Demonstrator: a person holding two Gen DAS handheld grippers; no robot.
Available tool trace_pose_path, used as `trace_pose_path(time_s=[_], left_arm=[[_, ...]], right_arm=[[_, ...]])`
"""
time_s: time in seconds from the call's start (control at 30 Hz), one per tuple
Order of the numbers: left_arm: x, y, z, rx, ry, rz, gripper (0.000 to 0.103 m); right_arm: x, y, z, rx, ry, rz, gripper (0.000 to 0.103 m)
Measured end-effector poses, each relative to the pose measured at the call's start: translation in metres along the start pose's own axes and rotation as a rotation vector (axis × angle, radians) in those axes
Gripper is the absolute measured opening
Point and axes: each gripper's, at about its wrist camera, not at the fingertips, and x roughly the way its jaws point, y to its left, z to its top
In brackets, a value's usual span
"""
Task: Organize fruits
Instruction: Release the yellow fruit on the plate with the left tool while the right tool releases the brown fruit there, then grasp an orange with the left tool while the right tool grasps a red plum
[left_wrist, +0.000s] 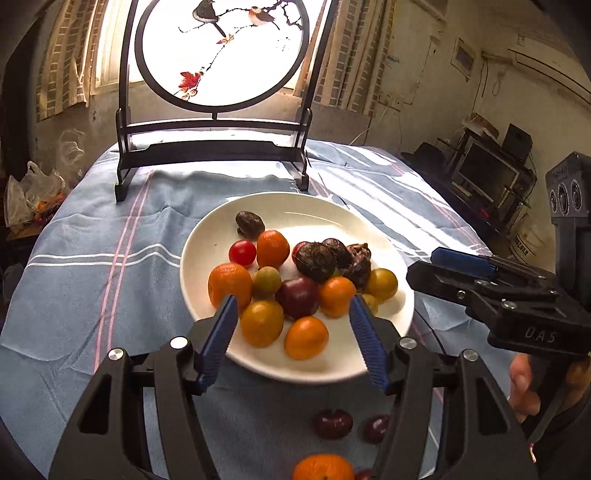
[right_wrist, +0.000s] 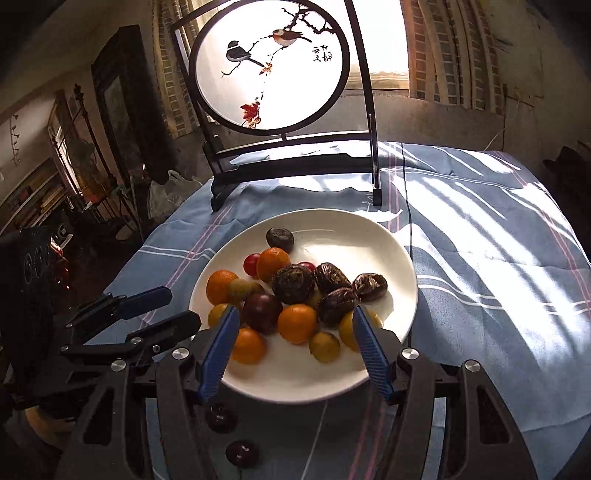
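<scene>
A white plate (left_wrist: 317, 206) holds several small oranges, yellow-green fruits, a red cherry tomato (left_wrist: 242, 252), a dark plum (left_wrist: 297, 297) and dark wrinkled fruits (left_wrist: 316, 261). It also shows in the right wrist view (right_wrist: 369, 236). My left gripper (left_wrist: 291, 314) is open and empty, hovering over the plate's near side. My right gripper (right_wrist: 292, 325) is open and empty over the plate's near edge; it shows in the left wrist view (left_wrist: 443, 266) at the right. Two dark plums (left_wrist: 333, 424) and an orange (left_wrist: 323, 467) lie on the cloth in front of the plate.
A blue striped cloth (left_wrist: 110, 258) covers the round table. A black-framed round bird screen (left_wrist: 218, 92) stands behind the plate. A plastic bag (left_wrist: 33, 195) sits off the table's left. Shelves with electronics (left_wrist: 487, 173) stand at the right.
</scene>
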Motion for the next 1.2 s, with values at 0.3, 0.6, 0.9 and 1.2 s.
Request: trace_pose_path(time_s=[0.3,0.6,0.9,1.2], left_arm=[[-0.058,-0.004,-0.101,0.061,0.068,0.026,0.065],[-0.068,0.000,-0.133,0.024,0.104,0.065,0.065],[-0.056,-0.014,-0.125,0.062,0.124,0.058,0.065],[-0.016,-0.044,-0.113,0.133,0.177,0.051,0.060]], right_arm=[[-0.036,0.055,-0.111,-0.153,0.115,0.145,0.064],[-0.008,0.079,-0.125,-0.165,0.162,0.141,0.064],[-0.025,0.055,-0.128,-0.124,0.103,0.168,0.037],[-0.052,-0.016,-0.131,0.047,0.007,0.115,0.038]])
